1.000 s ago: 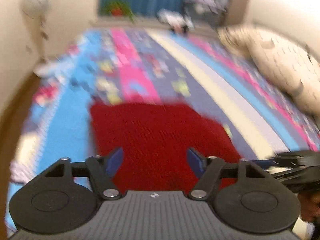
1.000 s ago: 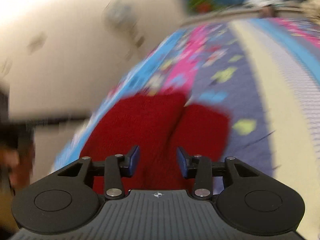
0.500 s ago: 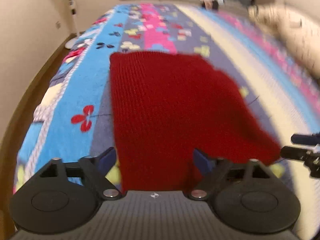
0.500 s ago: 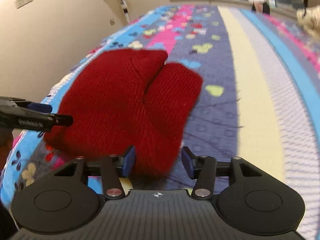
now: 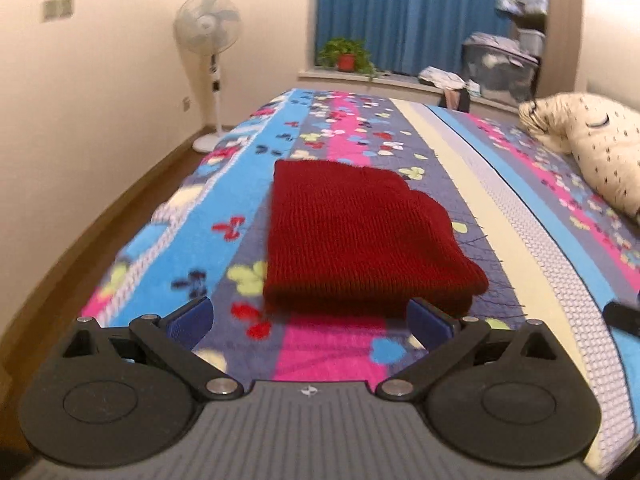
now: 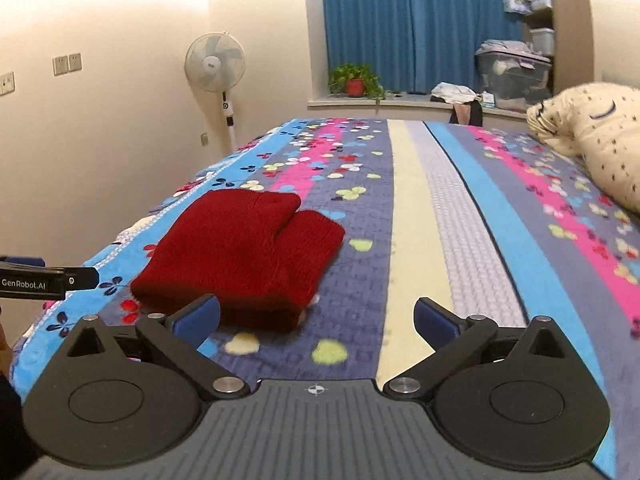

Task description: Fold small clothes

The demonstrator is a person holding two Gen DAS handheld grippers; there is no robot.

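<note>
A folded red knitted garment (image 5: 352, 236) lies flat on the striped, flower-patterned bedspread (image 5: 352, 344). In the left wrist view my left gripper (image 5: 310, 318) is pulled back just short of the garment's near edge; its jaws are opening wide and nothing is between them. In the right wrist view the same red garment (image 6: 244, 256) lies ahead and to the left. My right gripper (image 6: 316, 316) hovers over bare bedspread (image 6: 404, 240) to its right, jaws opening wide, nothing between them. The left gripper's black body (image 6: 44, 278) shows at the left edge.
A cream pillow (image 5: 596, 152) with small dark marks lies at the bed's right side. Beyond the bed stand a pedestal fan (image 5: 210, 40), a potted plant (image 5: 346, 56) on the window ledge, blue curtains and storage boxes (image 5: 500, 64). The wooden floor (image 5: 92, 220) runs along the bed's left.
Both grippers have drawn back from the red garment and their jaws have spread wide. The garment, earlier between the fingers and close up, now lies flat and folded ahead of them.
</note>
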